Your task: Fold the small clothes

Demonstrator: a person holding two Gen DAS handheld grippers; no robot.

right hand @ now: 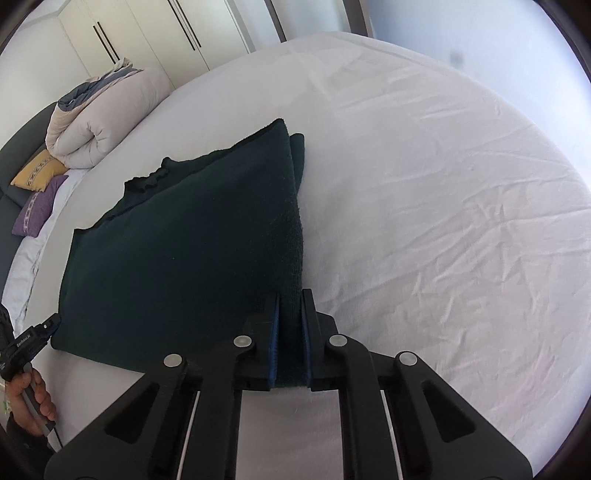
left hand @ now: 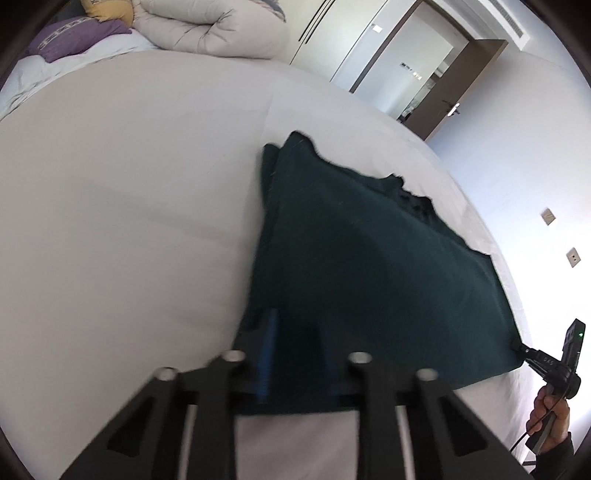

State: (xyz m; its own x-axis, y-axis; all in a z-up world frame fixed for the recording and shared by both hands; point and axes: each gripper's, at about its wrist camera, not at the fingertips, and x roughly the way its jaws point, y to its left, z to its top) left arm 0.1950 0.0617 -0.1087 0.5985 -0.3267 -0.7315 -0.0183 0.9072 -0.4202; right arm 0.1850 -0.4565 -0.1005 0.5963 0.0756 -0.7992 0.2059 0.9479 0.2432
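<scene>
The right hand-held gripper (right hand: 290, 332) pinches a near corner of the dark green garment (right hand: 192, 251), a thick band of the knit cloth squeezed between its blue-lined pads (right hand: 275, 339), which stand narrowly apart on either side of the fold. The left hand-held gripper (left hand: 295, 354) is clamped on the other near corner of the same garment (left hand: 369, 266); its own view is blurred, but the cloth runs right down between its fingers, one blue pad (left hand: 267, 354) showing beside the fabric. In the right wrist view the left hand-held gripper (right hand: 50, 323) meets the garment's near left corner, with a hand (right hand: 31, 398) wrapped round its handle; in the left wrist view the right hand-held gripper (left hand: 521, 349) nips the far right corner, and a hand (left hand: 550, 417) and dark sleeve show behind it. The garment lies spread on the bed (right hand: 443, 184), its near edge pulled between the two grippers, its far edge uneven and doubled over at one corner. The white sheet is creased around it. Further off, at the head of the bed, sit a rolled duvet (right hand: 99, 118), a yellow cushion (right hand: 38, 171) and a purple cushion (right hand: 37, 210), with white wardrobe doors (right hand: 147, 33) behind.
</scene>
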